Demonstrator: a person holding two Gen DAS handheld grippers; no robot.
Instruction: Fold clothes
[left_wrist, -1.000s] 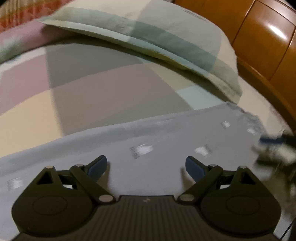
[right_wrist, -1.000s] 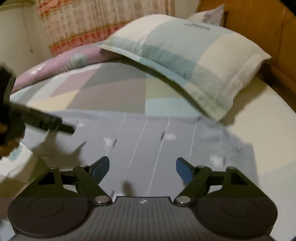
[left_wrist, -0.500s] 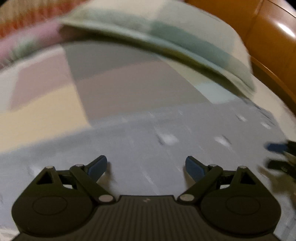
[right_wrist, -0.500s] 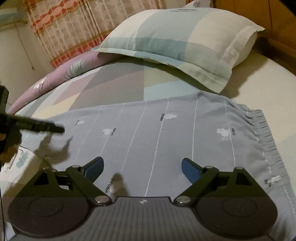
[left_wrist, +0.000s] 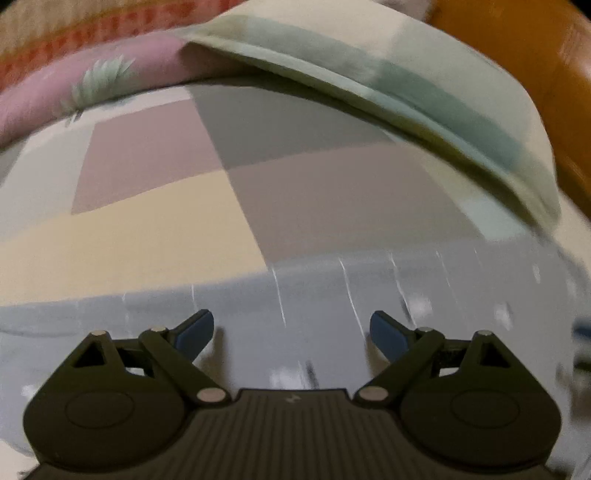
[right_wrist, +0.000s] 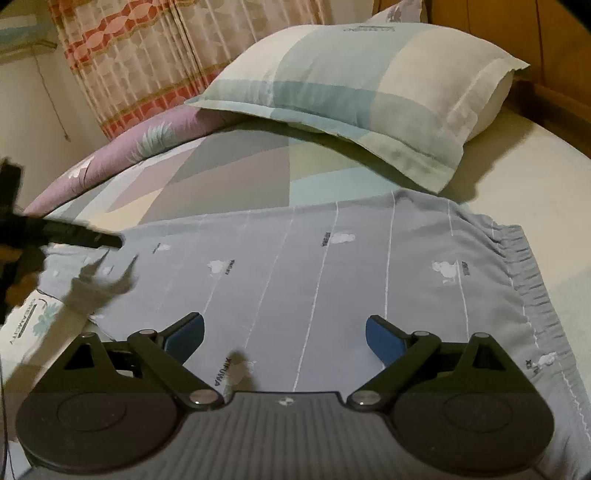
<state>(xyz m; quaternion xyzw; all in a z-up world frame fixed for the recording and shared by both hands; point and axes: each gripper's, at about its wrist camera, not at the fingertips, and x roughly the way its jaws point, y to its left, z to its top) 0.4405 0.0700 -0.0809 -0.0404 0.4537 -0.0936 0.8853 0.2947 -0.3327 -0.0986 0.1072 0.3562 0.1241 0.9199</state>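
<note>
Left to right. The left gripper (left_wrist: 291, 332) hovered low over the left part of the garment (right_wrist: 332, 280), jaws spread wide, nothing between them; its view was smeared by motion. In the right wrist view it showed only as a dark blur at the frame's left edge, near the garment's left end.

The garment — grey, with thin white stripes, small white animal motifs and a gathered elastic waistband (right_wrist: 532, 291) at its right end — lay flat on the bed (right_wrist: 221, 184), just below the pillow (right_wrist: 354, 92). It looked like a pair of pyjama trousers or shorts already halved; I could not tell for certain.

The right gripper (right_wrist: 284, 334) hung over the near edge, jaws likewise wide apart and empty.

Judgement: the step in hand is taking hold for the next fold. Done well, each gripper would pinch all layers at an end of the same edge and lift together, so that the stripes stay parallel.

Writing: "XIHUWA" on the fabric near the right gripper, "XL" by the waistband, "DREAMCITY" on the bedding at lower left. The smaller prints were unreadable.
</note>
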